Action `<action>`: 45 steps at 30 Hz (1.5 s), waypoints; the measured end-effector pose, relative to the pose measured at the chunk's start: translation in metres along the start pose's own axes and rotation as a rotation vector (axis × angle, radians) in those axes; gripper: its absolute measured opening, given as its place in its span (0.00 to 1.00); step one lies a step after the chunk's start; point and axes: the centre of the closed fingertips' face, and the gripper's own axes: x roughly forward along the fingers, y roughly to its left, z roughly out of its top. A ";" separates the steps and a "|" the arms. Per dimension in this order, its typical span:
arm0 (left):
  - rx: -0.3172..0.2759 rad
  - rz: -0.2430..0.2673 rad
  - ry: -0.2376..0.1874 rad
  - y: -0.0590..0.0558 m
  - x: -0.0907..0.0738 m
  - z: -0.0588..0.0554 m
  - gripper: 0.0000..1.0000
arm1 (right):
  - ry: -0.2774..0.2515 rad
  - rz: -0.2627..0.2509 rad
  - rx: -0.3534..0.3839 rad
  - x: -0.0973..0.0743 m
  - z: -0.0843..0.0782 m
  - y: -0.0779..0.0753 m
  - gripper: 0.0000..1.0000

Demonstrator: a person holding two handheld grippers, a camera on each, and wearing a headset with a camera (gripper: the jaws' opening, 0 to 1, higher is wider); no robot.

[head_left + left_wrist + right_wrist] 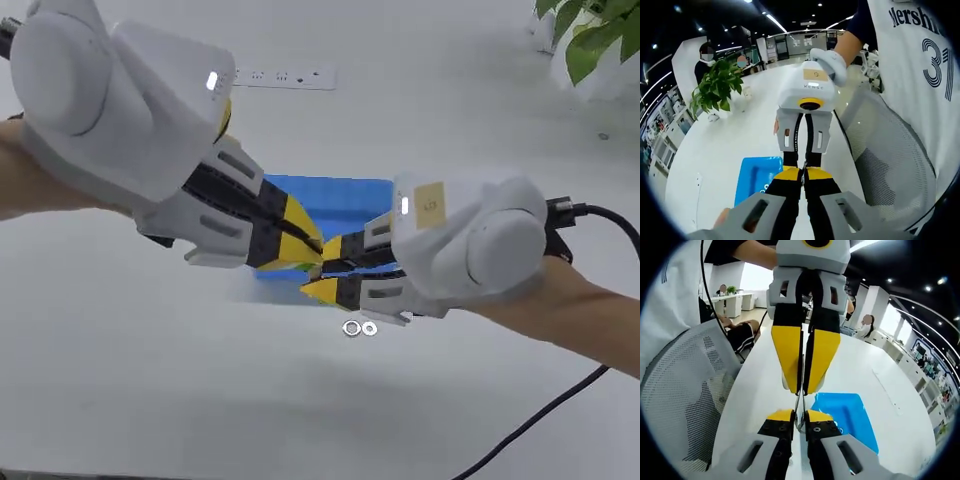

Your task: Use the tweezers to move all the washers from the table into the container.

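Observation:
Two small metal washers [351,328] lie side by side on the white table, just in front of my right gripper [316,277]. The blue container [335,195] sits behind both grippers. My left gripper [312,250] comes in from the upper left and meets the right one tip to tip. Thin metal tweezers [799,412] run between them, held in the left gripper's [800,389] yellow fingers [787,355] and in the right gripper's [800,421] narrow jaw gap. In the left gripper view, its own tips [803,176] touch the right gripper's fingers [790,160], with the blue container [757,177] to the left.
A white power strip [283,77] lies at the back of the table and a green plant [595,35] stands at the far right corner. A black cable [545,410] trails off the right gripper. A mesh chair [890,155] and the person's body are close by.

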 end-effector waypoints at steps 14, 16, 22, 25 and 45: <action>0.045 0.012 -0.007 0.021 -0.002 0.009 0.06 | -0.010 -0.038 -0.003 -0.007 0.003 -0.027 0.10; 0.046 0.016 -0.009 0.027 -0.001 0.009 0.06 | -0.009 -0.045 -0.002 -0.006 0.002 -0.033 0.10; 0.057 0.017 -0.005 0.053 0.007 0.003 0.06 | 0.001 -0.064 0.006 -0.002 -0.008 -0.056 0.10; 0.054 0.013 -0.003 0.065 0.010 -0.003 0.06 | 0.004 -0.065 0.013 0.000 -0.013 -0.063 0.10; -0.056 -0.017 -0.006 0.090 0.050 -0.041 0.06 | 0.062 -0.011 0.068 0.030 -0.058 -0.075 0.10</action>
